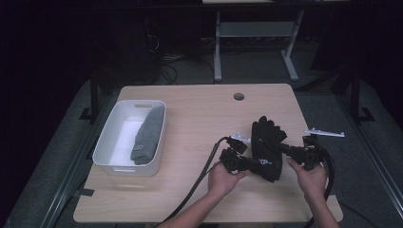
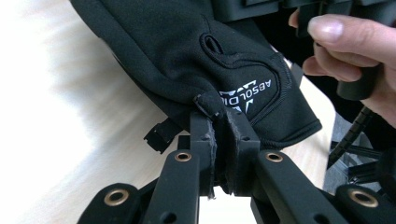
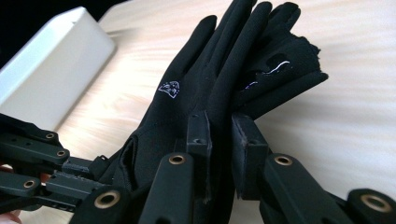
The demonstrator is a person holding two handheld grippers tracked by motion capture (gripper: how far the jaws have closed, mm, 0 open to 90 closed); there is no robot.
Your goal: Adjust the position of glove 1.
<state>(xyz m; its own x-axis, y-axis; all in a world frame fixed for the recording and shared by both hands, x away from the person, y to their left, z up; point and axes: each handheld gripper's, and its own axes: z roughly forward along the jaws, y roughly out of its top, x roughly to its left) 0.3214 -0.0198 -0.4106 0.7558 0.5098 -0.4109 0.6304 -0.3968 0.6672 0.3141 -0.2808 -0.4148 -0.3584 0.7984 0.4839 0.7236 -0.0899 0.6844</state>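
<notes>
Left gripper (image 2: 223,122): jaws pinched tight on the cuff edge of the black gloves (image 2: 196,60), just under the white lettering; in the high view it sits low and centre in the frame (image 1: 250,164), in the person's left hand (image 1: 223,178).
Right gripper (image 3: 219,123): jaws clamped on the black gloves (image 3: 210,93) near the base of the fingers, cloth squeezed between the pads; in the high view it shows right of centre (image 1: 287,149), held by the right hand (image 1: 311,178).
Black gloves (image 1: 266,147): stretched between the two grippers, lower right of centre in the high view, fingers pointing toward the top of the frame.
Table (image 1: 199,118): light wood, with a round hole near its upper edge.
White bin (image 1: 110,137): left part of the high view, well apart from the gloves.
Grey cloth (image 1: 147,135): rolled up, lying along the bin's right side.
Metal strip (image 1: 324,132): at the table's right edge, just above the right gripper.
</notes>
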